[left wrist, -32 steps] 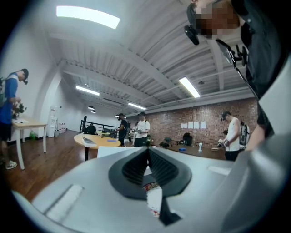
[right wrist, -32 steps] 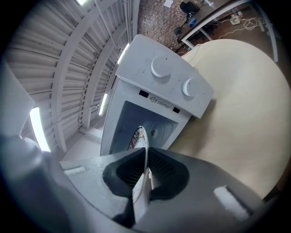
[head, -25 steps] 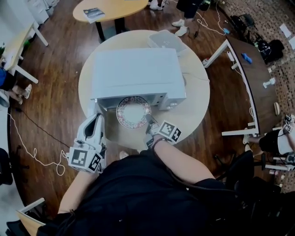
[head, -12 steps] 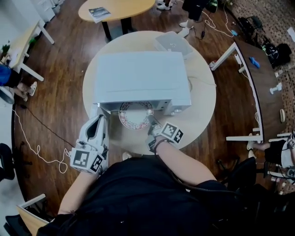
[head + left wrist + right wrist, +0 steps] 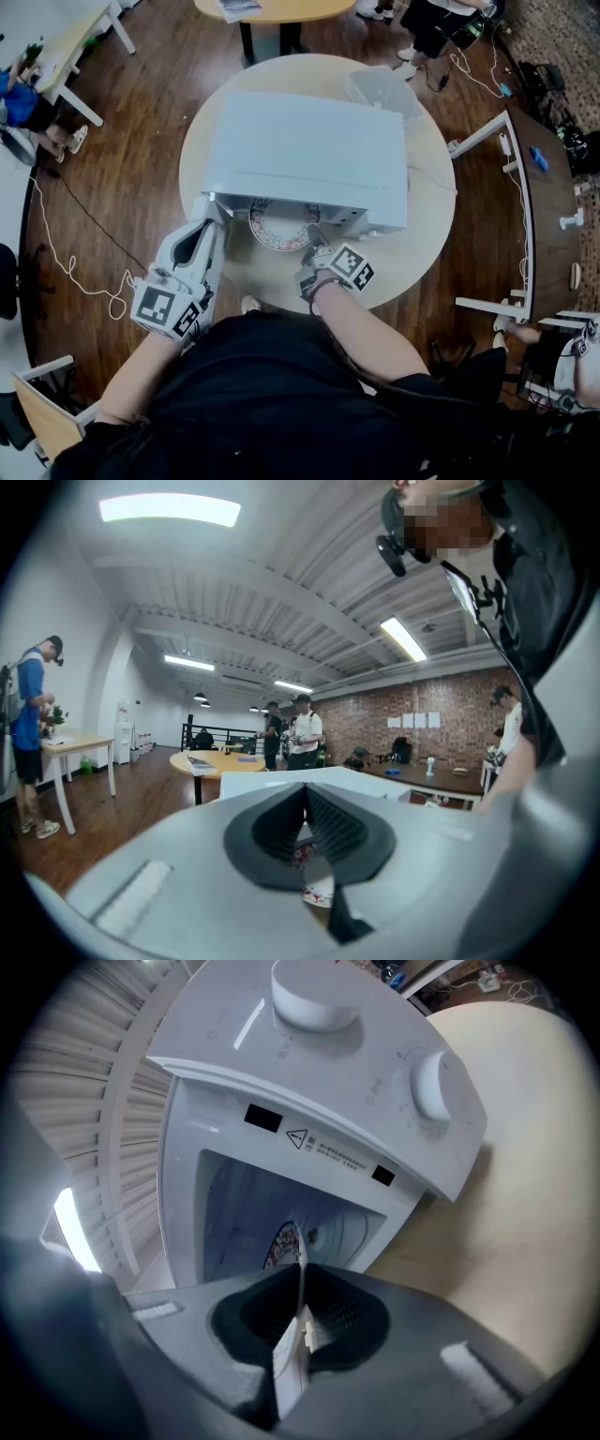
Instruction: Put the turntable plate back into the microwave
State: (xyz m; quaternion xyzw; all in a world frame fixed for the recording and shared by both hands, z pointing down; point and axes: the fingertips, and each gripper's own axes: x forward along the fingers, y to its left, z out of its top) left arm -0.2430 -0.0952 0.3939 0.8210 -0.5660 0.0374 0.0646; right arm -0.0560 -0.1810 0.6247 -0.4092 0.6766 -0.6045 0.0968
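A white microwave (image 5: 309,150) stands on a round pale table (image 5: 424,230), its front facing me. The turntable plate (image 5: 278,232), white with a patterned red rim, lies partly inside the cavity, its near half sticking out. My right gripper (image 5: 314,236) is shut on the plate's near right rim. In the right gripper view the plate (image 5: 284,1241) runs edge-on from the gripper (image 5: 302,1283) into the cavity. My left gripper (image 5: 208,228) hovers at the microwave's front left corner, jaws together, holding nothing. Its own view shows the gripper (image 5: 305,789) with the plate (image 5: 317,889) beyond.
The microwave's two knobs (image 5: 433,1087) sit to the right of the cavity. A white box (image 5: 382,91) rests on the table behind the microwave. A desk (image 5: 539,187) stands to the right, a yellow table (image 5: 281,9) beyond. A cable (image 5: 84,272) trails on the wooden floor. People stand farther off.
The right gripper has pushed the plate farther under the microwave's front edge, so less of it shows. The left gripper stays by the front left corner.
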